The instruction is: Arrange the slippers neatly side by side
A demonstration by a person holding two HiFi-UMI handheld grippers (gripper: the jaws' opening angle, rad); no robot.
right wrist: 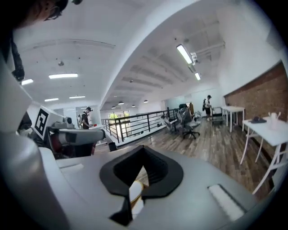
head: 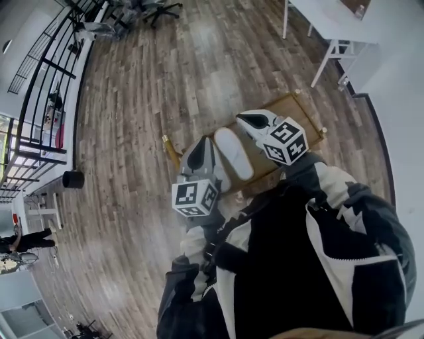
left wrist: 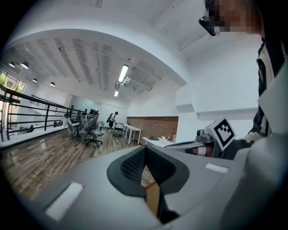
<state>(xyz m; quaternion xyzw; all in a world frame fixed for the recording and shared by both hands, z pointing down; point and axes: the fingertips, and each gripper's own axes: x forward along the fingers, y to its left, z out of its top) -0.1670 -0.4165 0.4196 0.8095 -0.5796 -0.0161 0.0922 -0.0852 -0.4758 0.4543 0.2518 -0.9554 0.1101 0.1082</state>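
In the head view one white slipper (head: 233, 153) lies on a tan wooden board (head: 301, 109) on the floor far below. Both grippers are held high above it and point roughly level. My left gripper (head: 198, 157) hovers over the slipper's left side, its grey jaws shut with nothing between them (left wrist: 145, 152). My right gripper (head: 254, 120) hangs over the board's far part, also shut and empty (right wrist: 143, 158). Through the gap under its jaws a sliver of the white slipper (right wrist: 134, 192) shows. A second slipper is not visible. Each gripper view shows the other gripper's marker cube (left wrist: 223, 131) (right wrist: 40, 121).
Wood plank floor (head: 165, 79) surrounds the board. A white table (head: 331, 23) stands at the back right, office chairs (head: 156, 8) at the back, and a black railing (head: 46, 73) and a black bin (head: 73, 179) at the left. A person (head: 23, 242) stands far left.
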